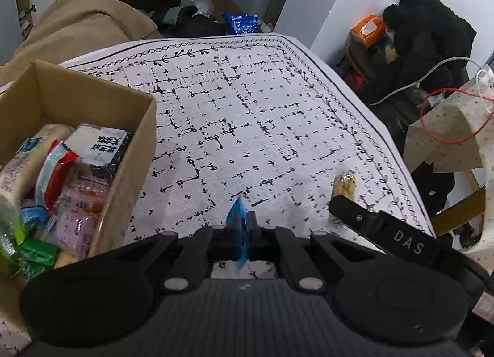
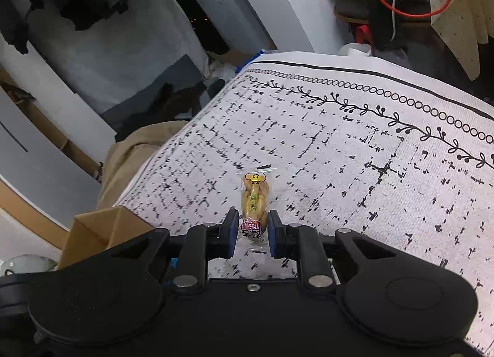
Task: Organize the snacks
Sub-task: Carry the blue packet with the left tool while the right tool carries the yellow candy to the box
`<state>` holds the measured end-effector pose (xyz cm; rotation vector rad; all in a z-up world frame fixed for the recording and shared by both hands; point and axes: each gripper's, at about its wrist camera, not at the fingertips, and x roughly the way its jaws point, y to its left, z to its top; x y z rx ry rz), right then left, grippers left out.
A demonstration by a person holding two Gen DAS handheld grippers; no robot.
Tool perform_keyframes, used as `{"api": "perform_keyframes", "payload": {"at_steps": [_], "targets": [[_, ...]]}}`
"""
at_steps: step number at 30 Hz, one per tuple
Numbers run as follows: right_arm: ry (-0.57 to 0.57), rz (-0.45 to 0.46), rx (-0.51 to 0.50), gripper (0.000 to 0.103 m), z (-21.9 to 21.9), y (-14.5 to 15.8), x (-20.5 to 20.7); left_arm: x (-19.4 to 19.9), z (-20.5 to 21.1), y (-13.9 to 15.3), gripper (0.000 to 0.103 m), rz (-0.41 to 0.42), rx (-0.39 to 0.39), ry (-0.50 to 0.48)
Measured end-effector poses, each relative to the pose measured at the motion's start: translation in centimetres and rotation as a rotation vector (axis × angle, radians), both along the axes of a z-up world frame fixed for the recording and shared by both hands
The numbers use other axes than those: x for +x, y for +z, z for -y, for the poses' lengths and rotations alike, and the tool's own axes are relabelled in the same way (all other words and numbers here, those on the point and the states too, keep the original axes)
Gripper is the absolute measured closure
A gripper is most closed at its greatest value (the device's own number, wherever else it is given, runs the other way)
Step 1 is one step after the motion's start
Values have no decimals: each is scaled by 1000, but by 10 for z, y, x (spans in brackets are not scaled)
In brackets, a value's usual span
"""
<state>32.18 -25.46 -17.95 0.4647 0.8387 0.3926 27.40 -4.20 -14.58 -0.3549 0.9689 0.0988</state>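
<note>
One snack packet [image 2: 254, 199] left loose on the patterned cloth [image 2: 370, 156], long axis in line with the right gripper [image 2: 252, 232] and pointing straight away. Near end lodged between parted fingers, pads [image 2: 232, 233] close on both sides; contact not clear. Cardboard box [image 1: 129, 153] of snacks off to the left, nearer the left gripper [image 1: 244, 227]. Left gripper clenched on a thin blue wrapper [image 1: 239, 230], contents unreadable. Packet partly masked by the right gripper's finger in the left view. Box cut off at frame edge.
</note>
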Motion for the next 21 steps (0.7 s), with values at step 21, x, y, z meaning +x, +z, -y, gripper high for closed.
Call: {"api": "perform_keyframes", "payload": {"at_steps": [21], "targets": [[113, 75, 106, 83, -20, 37, -25, -38, -21, 67, 103, 109, 56, 90]]}}
